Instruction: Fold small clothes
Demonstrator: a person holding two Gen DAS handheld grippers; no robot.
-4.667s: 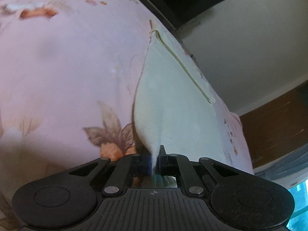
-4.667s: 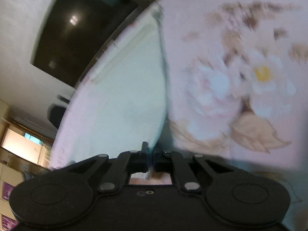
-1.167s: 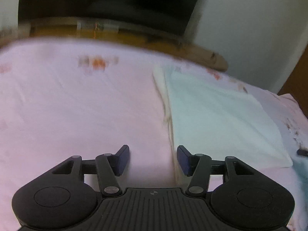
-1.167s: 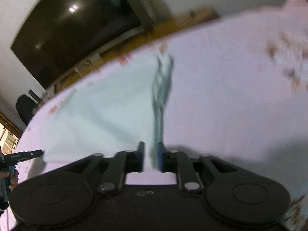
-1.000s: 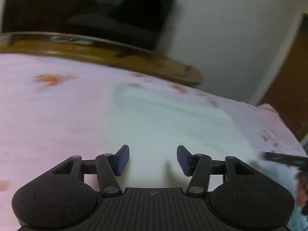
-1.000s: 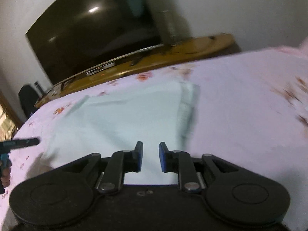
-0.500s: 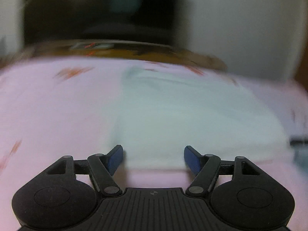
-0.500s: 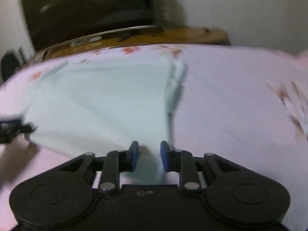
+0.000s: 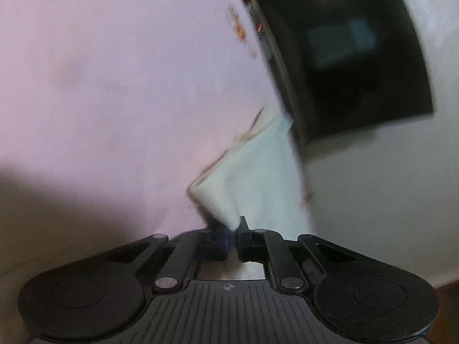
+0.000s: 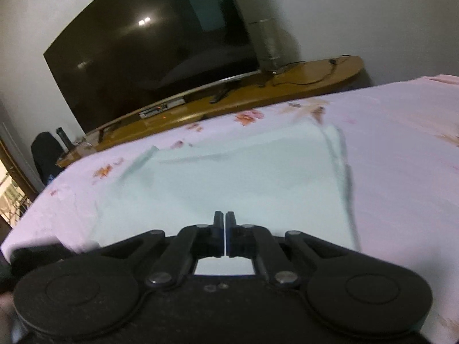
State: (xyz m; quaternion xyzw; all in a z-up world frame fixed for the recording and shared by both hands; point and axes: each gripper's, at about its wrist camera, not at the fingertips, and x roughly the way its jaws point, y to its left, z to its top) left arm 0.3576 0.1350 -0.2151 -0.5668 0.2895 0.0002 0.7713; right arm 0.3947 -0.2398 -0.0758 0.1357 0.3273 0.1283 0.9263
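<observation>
Two grippers in play, both at the near edge of one pale mint garment (image 10: 229, 177) lying flat on a pink floral bedsheet (image 10: 401, 149). Left gripper (image 9: 233, 233): jaws closing, nearly together, a bunched corner of the garment (image 9: 246, 189) pinched between the pads, fabric rising in a small peak just above the tips; left wrist view is rolled, so sheet (image 9: 114, 86) fills the left side and the TV (image 9: 358, 51) sits tilted at upper right. Right gripper (image 10: 225, 230): jaws fully together, only a thin slit between the pads, tips at the garment's near hem; cannot tell if cloth is actually caught between them. Right wrist view shows the garment as a rough rectangle, right side folded over with a doubled edge, a small flap sticking out at its far left corner. Beyond the bed, a dark TV (image 10: 149, 46) on a long wooden stand (image 10: 301, 86) against a white wall, grey cylinder (image 10: 265, 46) beside the TV. Dark blurred shape at lower left edge of right view, unclear
</observation>
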